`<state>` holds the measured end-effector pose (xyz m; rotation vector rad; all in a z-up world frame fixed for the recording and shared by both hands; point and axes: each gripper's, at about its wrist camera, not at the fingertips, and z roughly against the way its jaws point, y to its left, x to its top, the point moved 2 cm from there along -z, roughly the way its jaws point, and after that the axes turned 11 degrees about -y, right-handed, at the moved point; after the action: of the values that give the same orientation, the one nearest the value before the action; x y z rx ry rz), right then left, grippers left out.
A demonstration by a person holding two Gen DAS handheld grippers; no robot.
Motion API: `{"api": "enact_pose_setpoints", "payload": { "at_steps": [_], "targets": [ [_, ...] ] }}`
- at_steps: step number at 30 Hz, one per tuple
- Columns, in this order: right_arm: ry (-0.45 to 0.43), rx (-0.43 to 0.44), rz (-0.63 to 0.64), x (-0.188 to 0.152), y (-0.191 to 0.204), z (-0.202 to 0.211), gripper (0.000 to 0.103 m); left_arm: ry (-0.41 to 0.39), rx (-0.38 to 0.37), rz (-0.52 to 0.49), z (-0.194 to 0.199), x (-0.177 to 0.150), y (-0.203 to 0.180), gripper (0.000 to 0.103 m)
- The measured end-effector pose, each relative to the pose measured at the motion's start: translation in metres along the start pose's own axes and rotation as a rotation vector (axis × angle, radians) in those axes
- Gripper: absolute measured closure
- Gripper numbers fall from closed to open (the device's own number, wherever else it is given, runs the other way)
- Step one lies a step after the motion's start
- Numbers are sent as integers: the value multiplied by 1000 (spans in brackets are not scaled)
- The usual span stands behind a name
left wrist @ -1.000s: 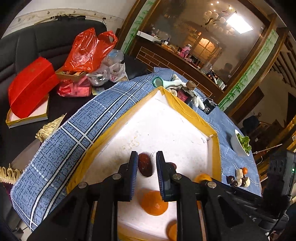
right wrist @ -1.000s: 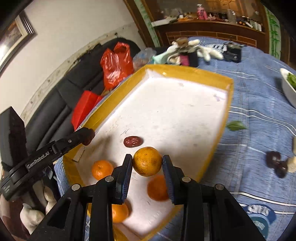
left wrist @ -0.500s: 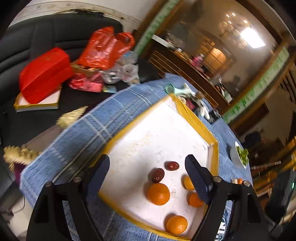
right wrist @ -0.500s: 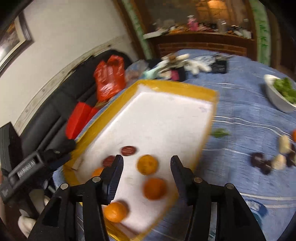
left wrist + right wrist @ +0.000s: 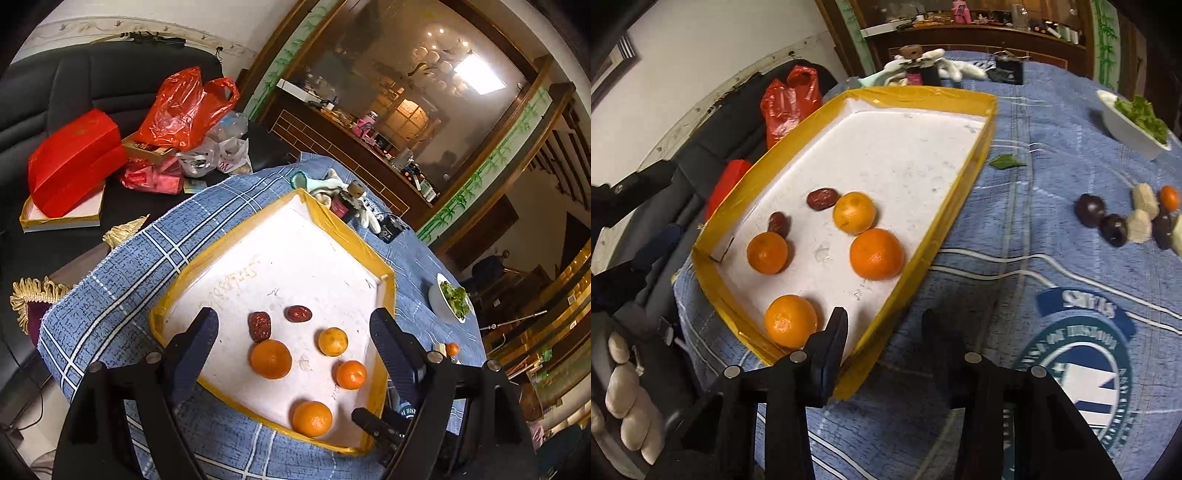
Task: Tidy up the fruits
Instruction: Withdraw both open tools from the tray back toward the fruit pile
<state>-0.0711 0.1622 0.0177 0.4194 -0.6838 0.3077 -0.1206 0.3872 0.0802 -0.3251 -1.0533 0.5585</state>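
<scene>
A white tray with a yellow rim [image 5: 221,247] [image 5: 916,96] lies on the blue tablecloth. In it are several oranges [image 5: 270,359] [image 5: 876,253] and two dark red dates [image 5: 259,325] [image 5: 822,198]. My left gripper [image 5: 293,328] is wide open and empty, raised above the tray's near end. My right gripper [image 5: 884,325] is open and empty, above the tray's near corner by its right rim. More fruit sits outside the tray: dark plums [image 5: 1089,209], pale pieces [image 5: 1145,196] and a small orange [image 5: 1169,197].
A white bowl of greens [image 5: 1134,122] [image 5: 448,299] stands at the table's right. A green leaf [image 5: 1006,161] lies by the tray. Gloves and small items [image 5: 351,199] sit beyond the tray's far end. A black sofa with red bags [image 5: 184,107] is left.
My left gripper let go of a date and my right let go of an orange; both now lie in the tray. Both grippers opened and pulled back and up.
</scene>
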Motion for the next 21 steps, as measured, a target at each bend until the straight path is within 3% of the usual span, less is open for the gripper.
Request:
{"api": "enact_pose_setpoints", "payload": {
  "at_steps": [5,7,10,16,21],
  "targets": [
    [-10,-10,-28,1,-16,6,57,4,-4,0,4,-1,-4,20],
    [-58,34,-51,3,-17,20,57,6,-7,-9,6,-3,-9,20],
    [-140,28,-54,12,-22,42,54,-5,8,-60,13,-7,-26,18],
    [-259,-26,-129,15,-61,89,48,-30,-213,-201,48,-19,-83,16],
    [-372,-155,-138,7,-101,151,48,-47,-256,-389,78,-35,-129,16]
  ]
}}
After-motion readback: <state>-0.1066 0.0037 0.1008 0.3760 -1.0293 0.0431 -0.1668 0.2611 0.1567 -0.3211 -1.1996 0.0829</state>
